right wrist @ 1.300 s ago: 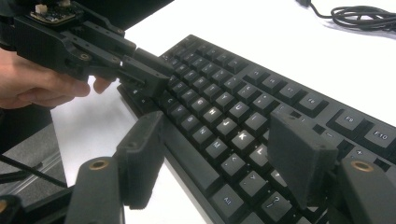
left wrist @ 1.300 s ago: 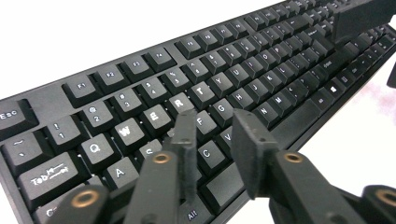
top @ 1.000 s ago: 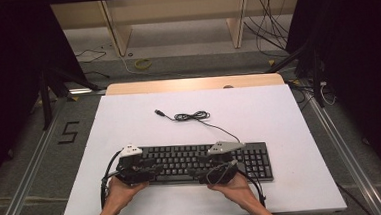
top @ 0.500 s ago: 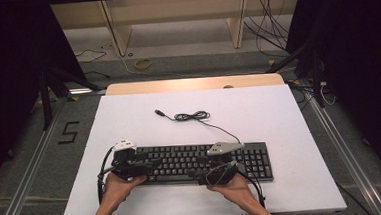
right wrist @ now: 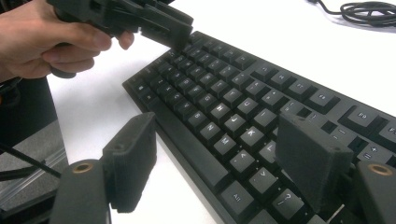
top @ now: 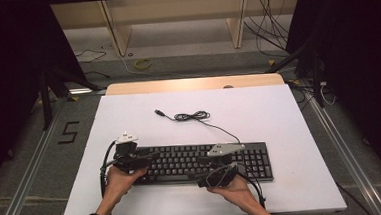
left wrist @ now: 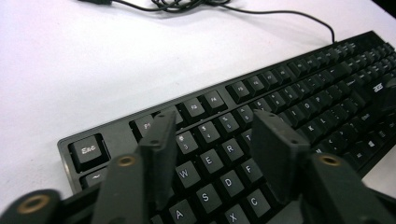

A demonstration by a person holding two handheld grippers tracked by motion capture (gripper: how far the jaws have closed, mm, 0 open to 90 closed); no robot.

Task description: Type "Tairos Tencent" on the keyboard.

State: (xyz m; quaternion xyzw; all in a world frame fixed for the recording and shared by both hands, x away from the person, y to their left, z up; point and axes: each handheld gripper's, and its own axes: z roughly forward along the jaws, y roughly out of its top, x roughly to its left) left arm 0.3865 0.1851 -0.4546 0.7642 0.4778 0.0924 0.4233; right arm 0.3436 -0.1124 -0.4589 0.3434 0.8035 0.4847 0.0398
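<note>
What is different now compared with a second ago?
Little. The left gripper has shifted slightly over the left end of the keyboard; its fingers have just been closing, gripping nothing. The right gripper stayed at the front edge while its fingers opened further, also gripping nothing. Keyboard, cable and table are unchanged.

keyboard (left wrist: 261, 116) right end cut off by edge in left gripper view; far key legends too blurry to read
</note>
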